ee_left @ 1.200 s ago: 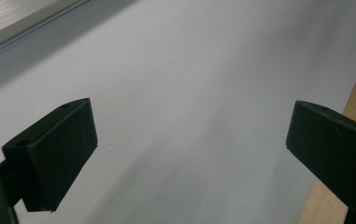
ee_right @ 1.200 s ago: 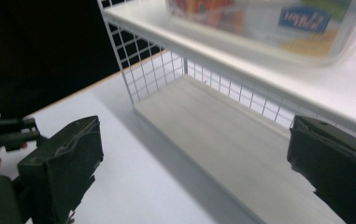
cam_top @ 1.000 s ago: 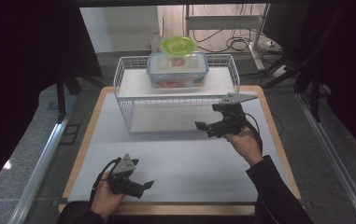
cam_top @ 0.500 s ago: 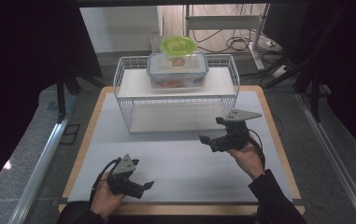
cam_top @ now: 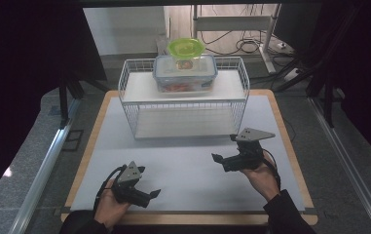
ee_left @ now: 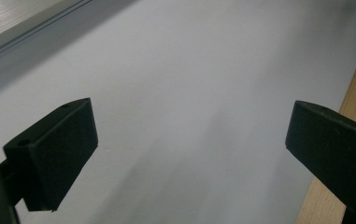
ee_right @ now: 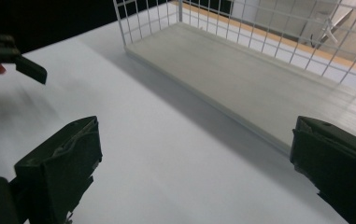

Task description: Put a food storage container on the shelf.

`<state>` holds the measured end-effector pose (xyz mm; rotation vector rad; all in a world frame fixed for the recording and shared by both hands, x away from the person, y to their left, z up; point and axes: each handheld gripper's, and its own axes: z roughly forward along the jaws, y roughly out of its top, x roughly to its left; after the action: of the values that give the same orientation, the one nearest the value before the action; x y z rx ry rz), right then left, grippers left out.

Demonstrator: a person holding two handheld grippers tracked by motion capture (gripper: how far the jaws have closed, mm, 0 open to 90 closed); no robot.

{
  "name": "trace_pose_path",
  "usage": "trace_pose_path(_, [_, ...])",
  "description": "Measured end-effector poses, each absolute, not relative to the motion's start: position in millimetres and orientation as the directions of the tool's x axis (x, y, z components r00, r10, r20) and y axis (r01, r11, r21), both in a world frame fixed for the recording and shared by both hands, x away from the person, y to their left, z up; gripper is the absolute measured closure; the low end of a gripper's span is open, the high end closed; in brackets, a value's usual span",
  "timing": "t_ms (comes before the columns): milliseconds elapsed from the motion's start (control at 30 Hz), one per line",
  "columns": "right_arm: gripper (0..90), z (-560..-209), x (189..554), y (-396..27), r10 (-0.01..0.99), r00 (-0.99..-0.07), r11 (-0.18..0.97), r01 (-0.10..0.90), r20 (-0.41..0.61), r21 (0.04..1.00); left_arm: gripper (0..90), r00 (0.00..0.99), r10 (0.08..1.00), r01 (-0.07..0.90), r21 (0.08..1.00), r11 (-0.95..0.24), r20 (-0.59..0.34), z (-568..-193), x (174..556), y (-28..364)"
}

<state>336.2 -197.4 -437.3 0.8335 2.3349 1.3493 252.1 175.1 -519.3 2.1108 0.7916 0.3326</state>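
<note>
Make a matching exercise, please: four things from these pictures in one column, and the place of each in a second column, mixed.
Things:
1. clear container
2. green bowl
3. left tongs
4. right tongs

Places:
A. over the white mat, near the front left edge
B. on the top shelf of the wire rack
C. on the lid of the container
D. over the mat, in front of the rack's right end

Pairs: 1-B, 2-C, 3-A, 4-D
</note>
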Motion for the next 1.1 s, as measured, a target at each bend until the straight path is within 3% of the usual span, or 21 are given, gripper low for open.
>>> trace_pose_path(1100, [2.0,-502.5,309.4,-222.2,0.694,-0.719,0.481,0.428,-0.035,0.765,2.3,0.767,0.641,0.403,0.791,-0.461,-0.017,-520.8,251.8,174.5])
